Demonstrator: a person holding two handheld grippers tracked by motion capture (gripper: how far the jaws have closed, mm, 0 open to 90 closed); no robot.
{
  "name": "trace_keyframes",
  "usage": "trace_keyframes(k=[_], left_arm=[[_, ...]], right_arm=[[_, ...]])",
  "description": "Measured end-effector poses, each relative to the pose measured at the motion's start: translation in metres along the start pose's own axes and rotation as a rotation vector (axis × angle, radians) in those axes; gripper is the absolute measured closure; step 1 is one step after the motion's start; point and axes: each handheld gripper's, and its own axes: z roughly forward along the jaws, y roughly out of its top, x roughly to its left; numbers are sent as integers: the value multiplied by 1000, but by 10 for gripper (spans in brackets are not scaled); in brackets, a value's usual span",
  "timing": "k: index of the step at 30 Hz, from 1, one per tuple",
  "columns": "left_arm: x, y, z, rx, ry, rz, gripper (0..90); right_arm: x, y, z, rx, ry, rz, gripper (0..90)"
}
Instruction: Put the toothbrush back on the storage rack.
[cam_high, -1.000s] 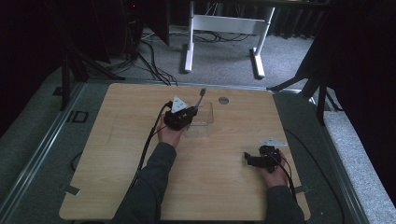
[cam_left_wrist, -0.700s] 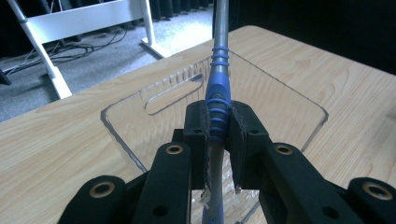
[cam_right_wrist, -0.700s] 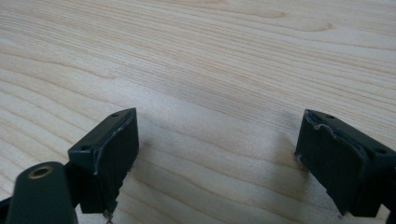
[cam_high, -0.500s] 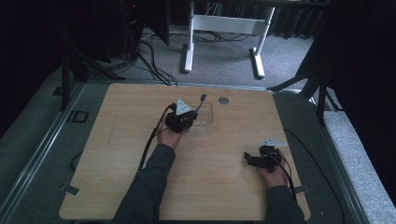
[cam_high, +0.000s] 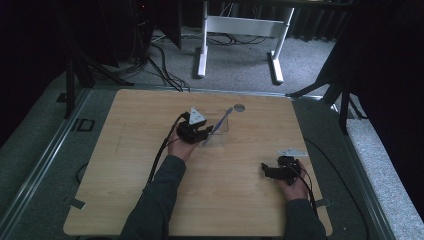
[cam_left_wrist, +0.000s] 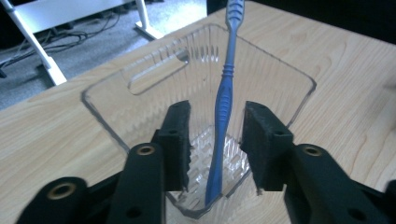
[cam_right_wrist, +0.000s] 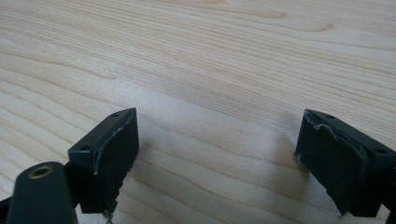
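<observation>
I see my left gripper (cam_left_wrist: 215, 140) spread either side of a blue toothbrush (cam_left_wrist: 223, 109) standing tilted in the clear plastic bin (cam_left_wrist: 140, 84) (mid-table); my right gripper (cam_right_wrist: 217, 161) gapes, near the wooden table (cam_right_wrist: 224, 60).

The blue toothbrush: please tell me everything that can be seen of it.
The blue toothbrush looks like plastic, with a slim handle, ribbed rings at the neck and a paler upper part. It stands tilted inside the clear ribbed container, lower end on the container's floor, upper part leaning over the far rim. The left gripper has a jaw on each side of the handle, with a gap visible on both sides, so it is not clamped. The head is cut off in the left gripper view.
</observation>
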Motion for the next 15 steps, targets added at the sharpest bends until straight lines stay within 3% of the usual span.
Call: trace_keyframes(k=[6,15], left_arm=[[8,0,-10,-35,13,-45,550],[30,-7,-27,-58,20,-190,481]], right_arm=[[0,0,0,0,0,0,127],[0,0,0,0,0,0,127]])
